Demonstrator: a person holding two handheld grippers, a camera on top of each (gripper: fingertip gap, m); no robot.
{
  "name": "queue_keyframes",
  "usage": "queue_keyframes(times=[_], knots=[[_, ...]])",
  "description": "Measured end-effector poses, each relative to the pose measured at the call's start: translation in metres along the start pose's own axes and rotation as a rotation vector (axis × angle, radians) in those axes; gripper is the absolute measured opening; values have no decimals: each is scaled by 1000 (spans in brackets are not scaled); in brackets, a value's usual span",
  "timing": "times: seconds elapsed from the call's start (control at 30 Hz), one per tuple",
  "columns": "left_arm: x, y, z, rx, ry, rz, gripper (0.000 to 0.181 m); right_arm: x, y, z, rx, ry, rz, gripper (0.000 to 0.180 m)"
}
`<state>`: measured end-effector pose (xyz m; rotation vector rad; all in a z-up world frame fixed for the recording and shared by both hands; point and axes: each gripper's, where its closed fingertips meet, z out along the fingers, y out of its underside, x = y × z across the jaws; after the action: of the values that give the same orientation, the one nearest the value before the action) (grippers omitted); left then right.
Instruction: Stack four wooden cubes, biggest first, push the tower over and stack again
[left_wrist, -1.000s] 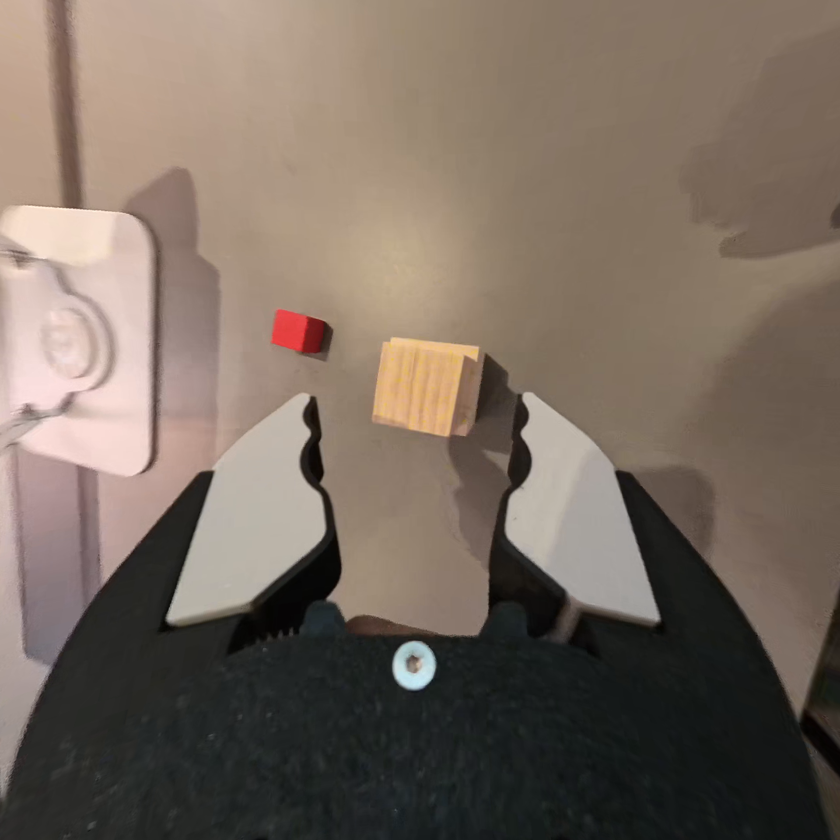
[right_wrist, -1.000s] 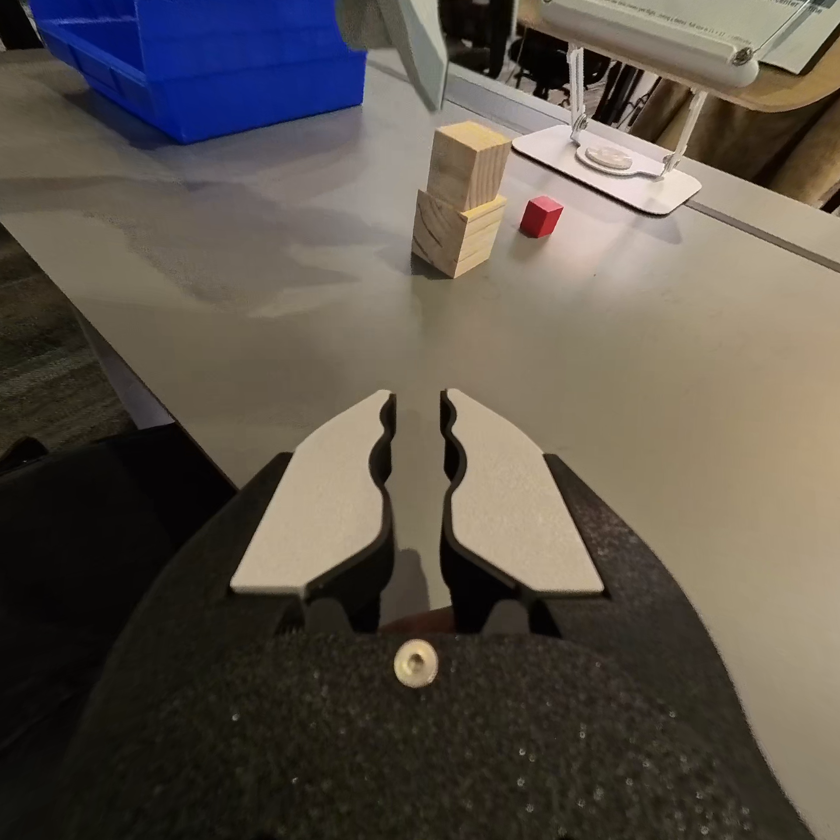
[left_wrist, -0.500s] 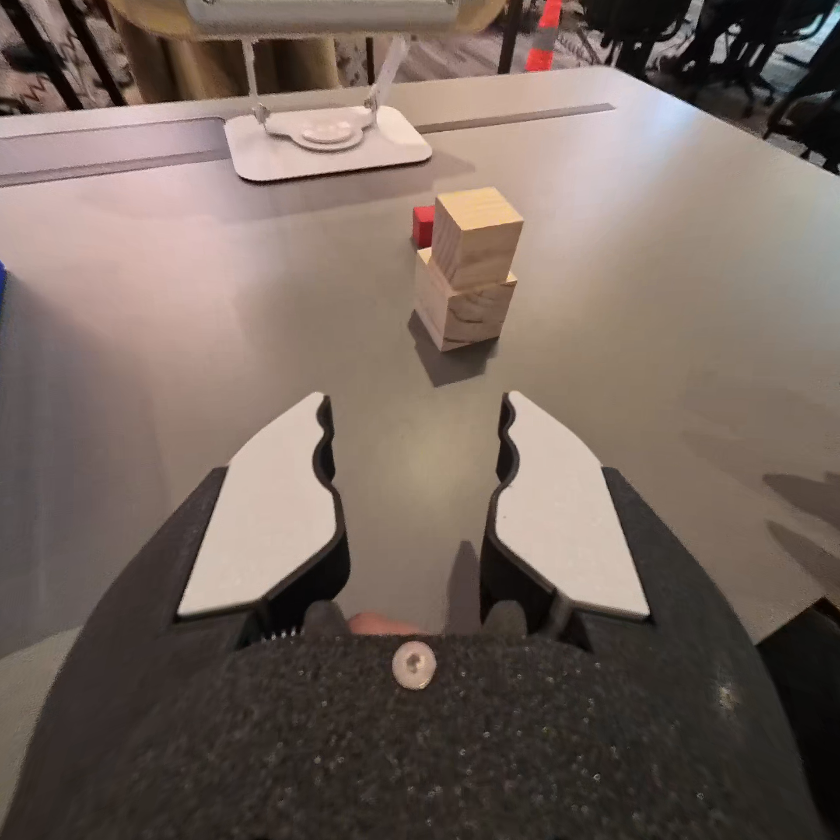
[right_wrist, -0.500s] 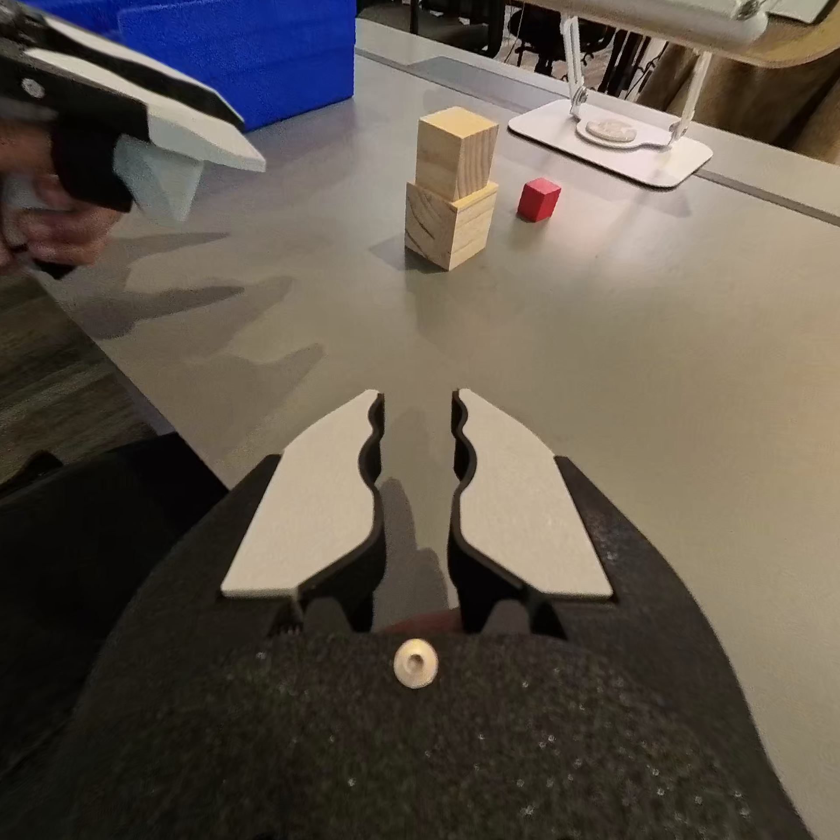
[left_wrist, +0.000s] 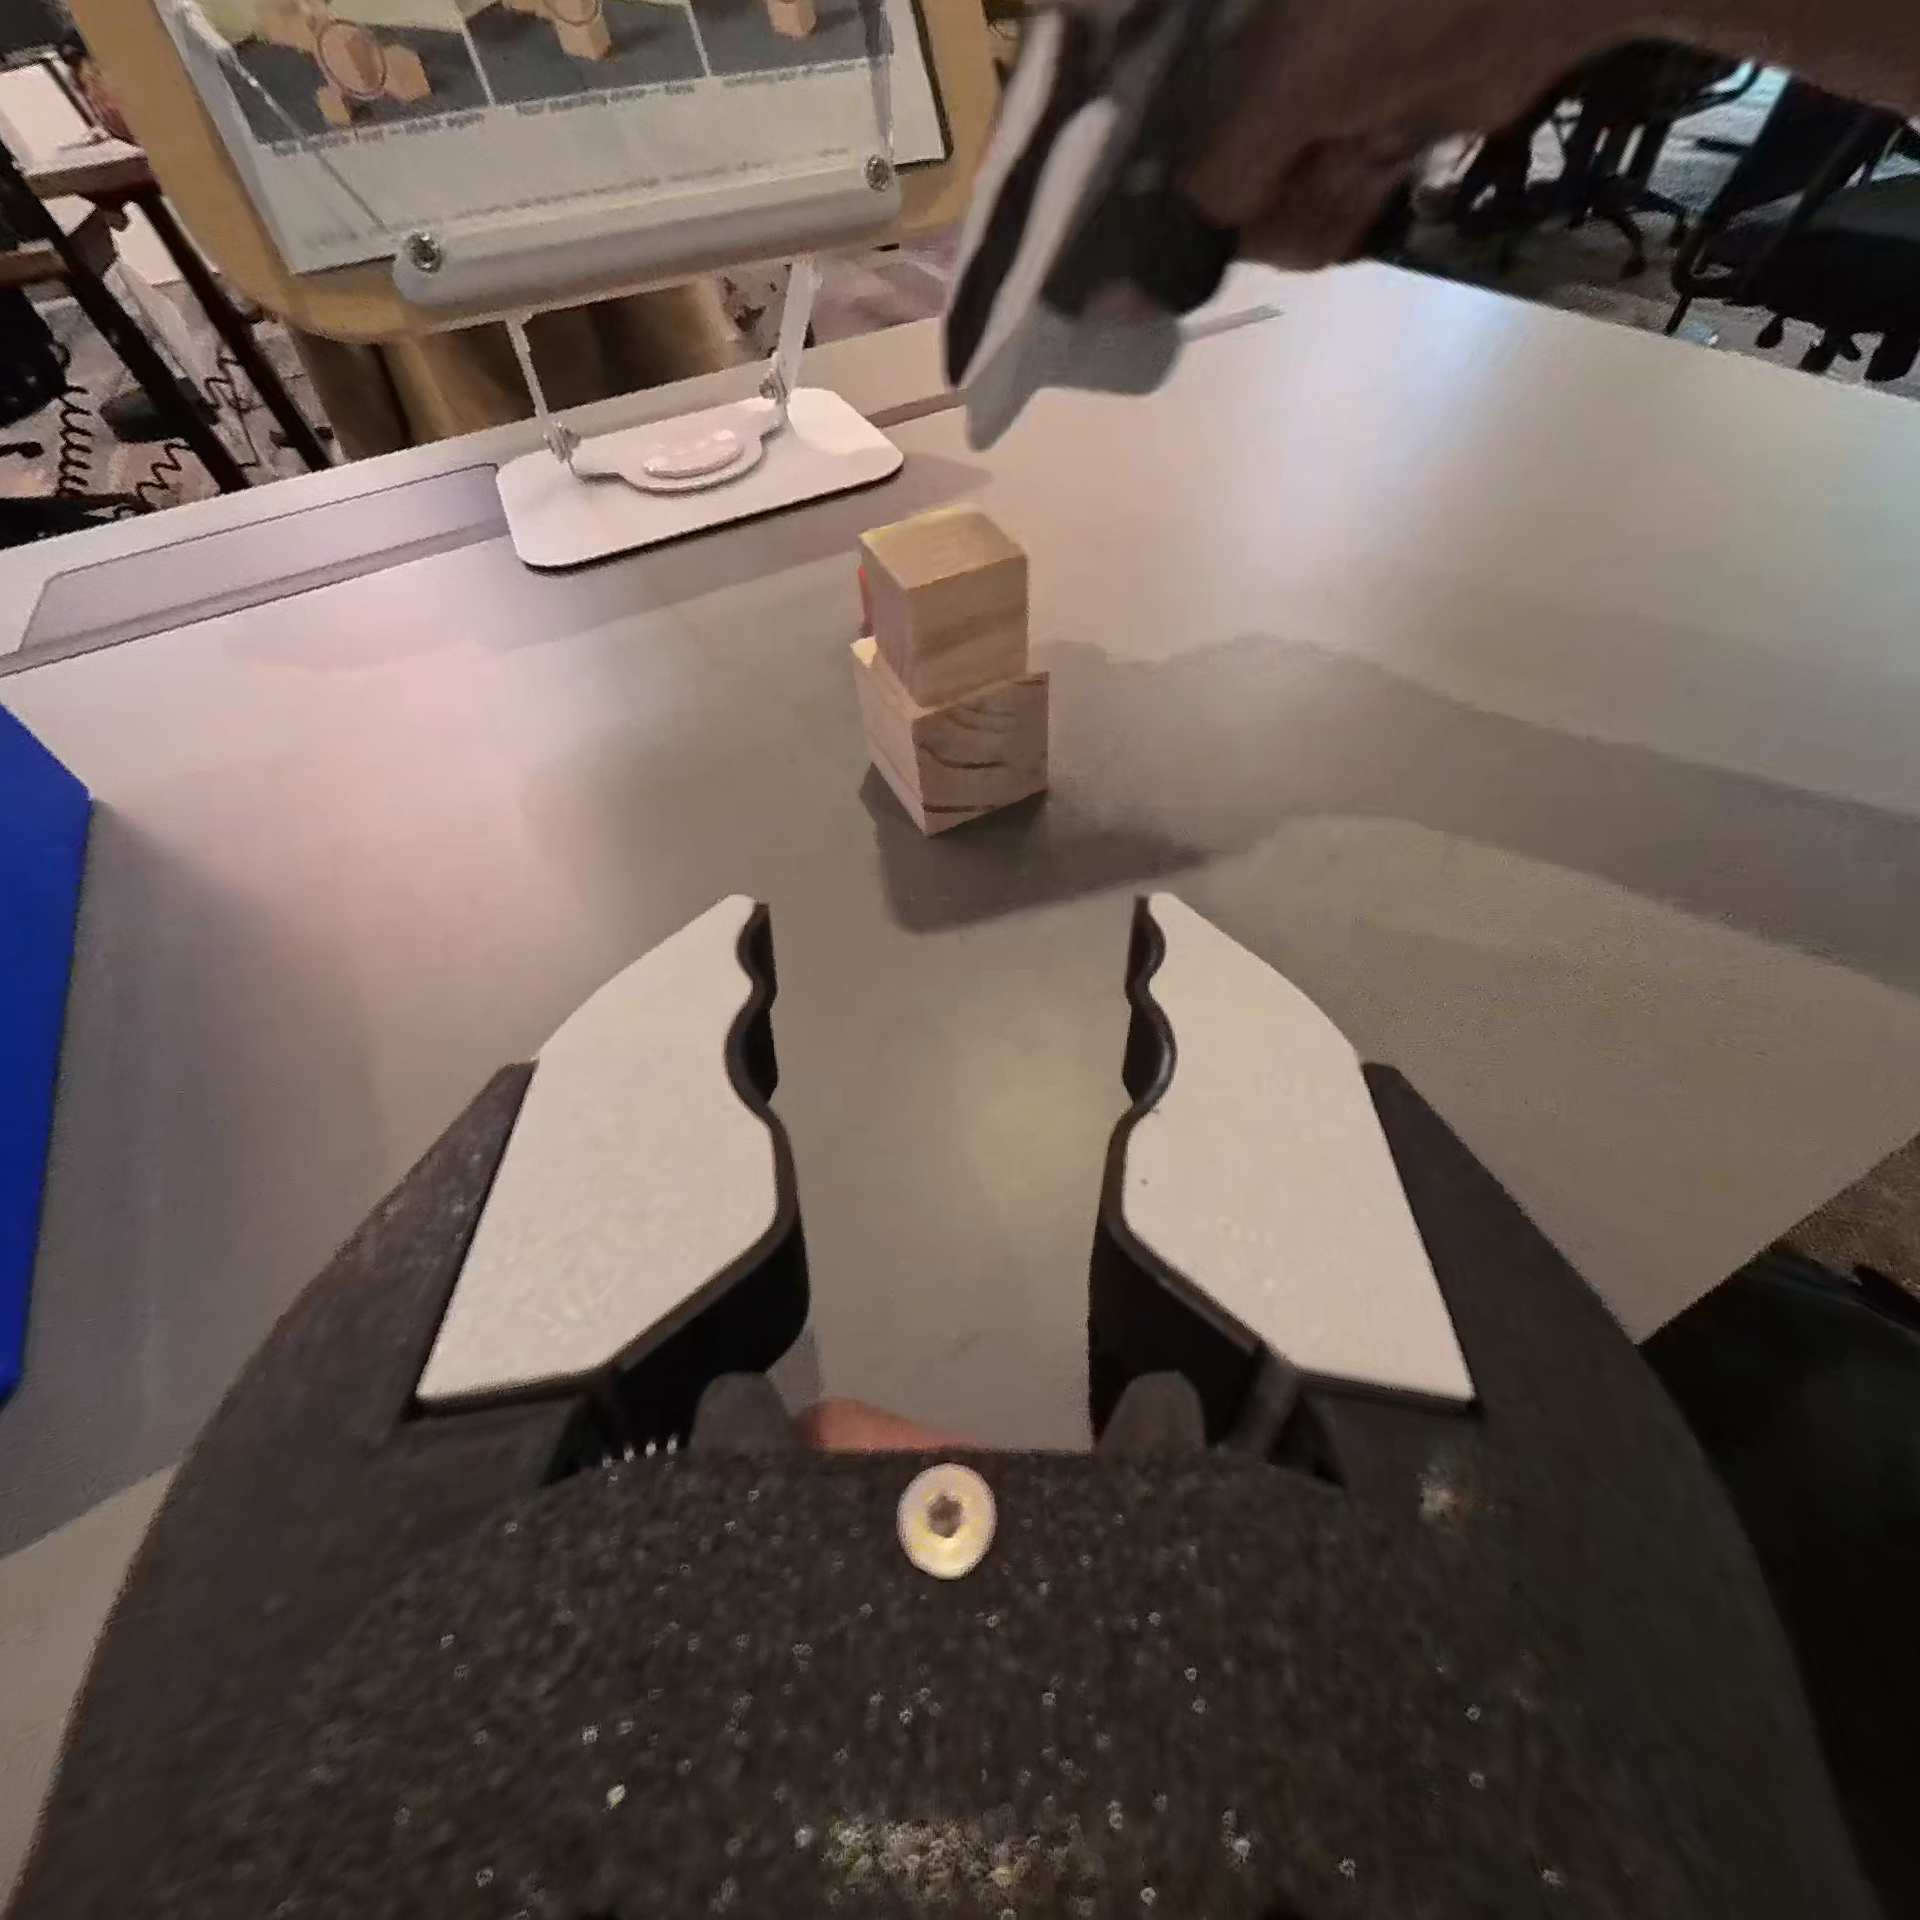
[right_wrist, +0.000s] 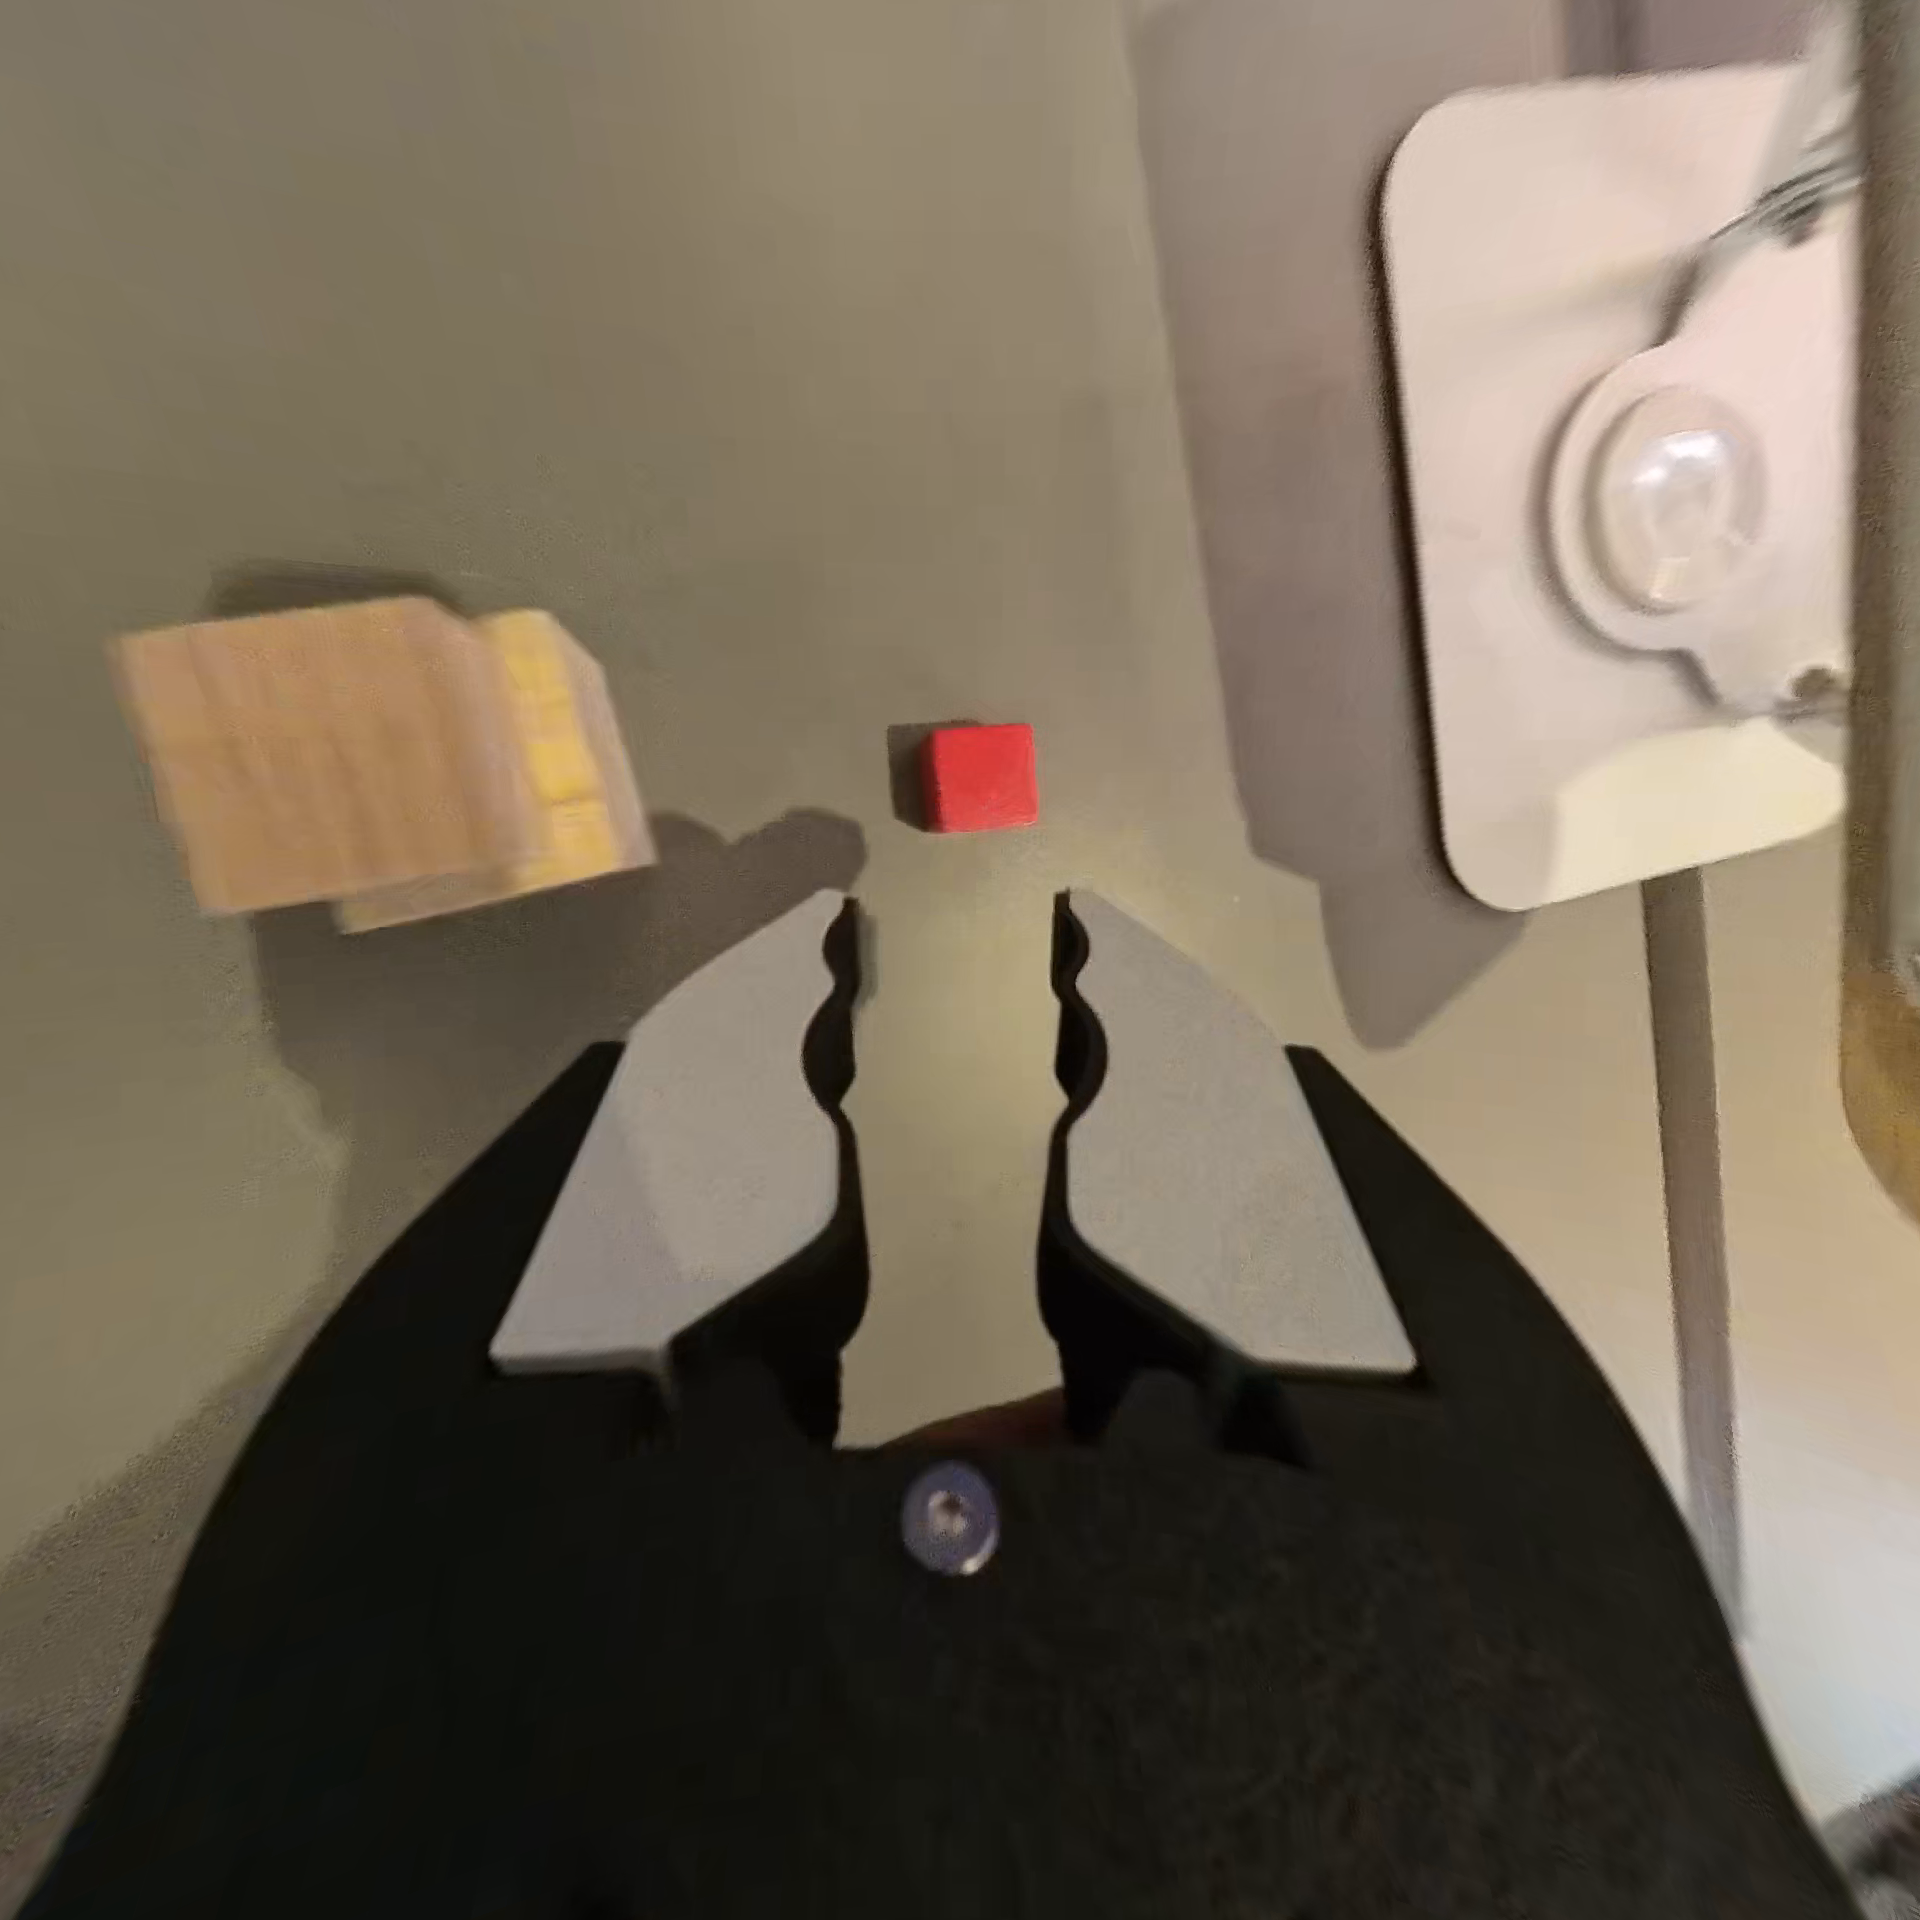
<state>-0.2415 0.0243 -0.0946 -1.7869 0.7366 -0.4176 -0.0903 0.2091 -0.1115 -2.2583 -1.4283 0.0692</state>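
Red cube (right_wrist: 981, 777) now lies at 12 o'clock of the right gripper (right_wrist: 956, 906) (parted, empty, newly overhead), indicating pickup next; left gripper (left_wrist: 948, 914) is wide, empty.

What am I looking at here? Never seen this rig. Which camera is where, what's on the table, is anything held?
No robot: a person holds one two-finger gripper in each hand, each with a forward-facing camera. The left wrist view shows the left gripper low over the grey table, open and empty. Ahead, a smaller wooden cube sits on a bigger wooden cube. The right wrist view looks straight down: the right gripper, open and empty, is above a small red cube, beside the stack. A white stand base sits nearby.
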Motion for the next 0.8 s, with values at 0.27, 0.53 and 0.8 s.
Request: queue_keyframes(times=[0.27, 0.53, 0.8], knots=[[13, 10, 1, -43, 80, -21, 64, 10, 4, 72, -173, -70, -80, 36], [7, 15, 0, -53, 91, -54, 60, 4, -27, 23, -91, -84, -125, 28], [5, 15, -2, -60, 83, -65, 59, -77, -58, -44, -32, -202, -262, 28]])
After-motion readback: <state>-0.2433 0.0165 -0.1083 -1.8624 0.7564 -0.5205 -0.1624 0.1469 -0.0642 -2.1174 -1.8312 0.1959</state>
